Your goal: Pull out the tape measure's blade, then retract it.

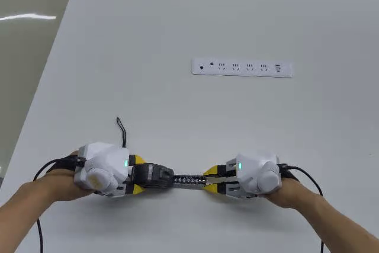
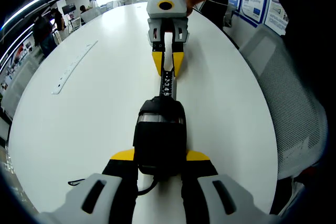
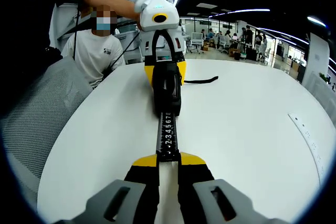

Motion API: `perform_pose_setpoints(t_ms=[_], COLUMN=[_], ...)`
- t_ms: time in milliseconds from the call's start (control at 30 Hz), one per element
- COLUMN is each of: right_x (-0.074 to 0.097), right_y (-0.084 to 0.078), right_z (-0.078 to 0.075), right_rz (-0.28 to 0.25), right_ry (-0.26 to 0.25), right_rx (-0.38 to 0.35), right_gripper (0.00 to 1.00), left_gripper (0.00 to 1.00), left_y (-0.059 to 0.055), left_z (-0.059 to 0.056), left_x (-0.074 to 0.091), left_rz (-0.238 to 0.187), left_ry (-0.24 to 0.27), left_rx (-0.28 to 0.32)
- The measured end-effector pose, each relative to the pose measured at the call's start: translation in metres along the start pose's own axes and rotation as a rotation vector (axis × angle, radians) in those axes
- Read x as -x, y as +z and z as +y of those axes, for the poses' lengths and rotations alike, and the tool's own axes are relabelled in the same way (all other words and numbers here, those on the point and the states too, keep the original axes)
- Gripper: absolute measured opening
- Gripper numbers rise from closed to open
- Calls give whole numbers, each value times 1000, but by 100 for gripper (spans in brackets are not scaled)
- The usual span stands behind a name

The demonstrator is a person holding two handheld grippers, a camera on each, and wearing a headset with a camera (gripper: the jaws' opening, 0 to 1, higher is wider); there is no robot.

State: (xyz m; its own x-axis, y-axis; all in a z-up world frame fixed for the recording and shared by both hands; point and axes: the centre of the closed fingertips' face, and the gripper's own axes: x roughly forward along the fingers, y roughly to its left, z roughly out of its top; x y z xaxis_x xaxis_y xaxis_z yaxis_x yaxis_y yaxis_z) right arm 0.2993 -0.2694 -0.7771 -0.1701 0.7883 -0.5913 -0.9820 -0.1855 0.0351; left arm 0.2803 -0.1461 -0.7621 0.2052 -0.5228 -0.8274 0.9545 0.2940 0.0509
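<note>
On the white worktop [image 1: 237,117], the fingers of the left gripper [image 1: 137,175] clamp the black tape measure [image 1: 155,175]. Those of the right gripper [image 1: 212,179] pinch the tip of its partly extended blade [image 1: 189,179].

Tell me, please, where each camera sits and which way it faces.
Head view: headset, looking down at the table; forearms, left gripper and right gripper show.
Left gripper view: behind its jaws, clamped on the tape measure, facing the right gripper.
Right gripper view: behind its jaws, pinching the blade, facing the left gripper.
Shared: tape measure, blade.
</note>
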Motion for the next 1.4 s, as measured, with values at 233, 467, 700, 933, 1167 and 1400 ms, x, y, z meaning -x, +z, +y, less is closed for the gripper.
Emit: perform_pose_setpoints(t_ms=[233, 467, 700, 933, 1167, 1400], right_x=[6, 13, 19, 23, 28, 32], right_y=[-5, -9, -15, -18, -21, -25], right_z=[-1, -1, -1, -1, -2, -2], right_rz=[5, 11, 18, 22, 26, 29], right_ry=[-2, -6, -10, -12, -14, -17], right_rx=[-2, -6, -7, -8, -9, -15], right_gripper=[10, 10, 9, 9, 9, 9], left_gripper=[27, 27, 27, 27, 27, 27], left_y=[0, 0, 0, 0, 1, 1], left_z=[0, 0, 0, 0, 0, 1], left_x=[0, 0, -1, -1, -1, -2], left_rz=[2, 5, 6, 7, 7, 8], left_ry=[3, 3, 4, 4, 5, 4], left_rx=[1, 3, 5, 6, 9, 10])
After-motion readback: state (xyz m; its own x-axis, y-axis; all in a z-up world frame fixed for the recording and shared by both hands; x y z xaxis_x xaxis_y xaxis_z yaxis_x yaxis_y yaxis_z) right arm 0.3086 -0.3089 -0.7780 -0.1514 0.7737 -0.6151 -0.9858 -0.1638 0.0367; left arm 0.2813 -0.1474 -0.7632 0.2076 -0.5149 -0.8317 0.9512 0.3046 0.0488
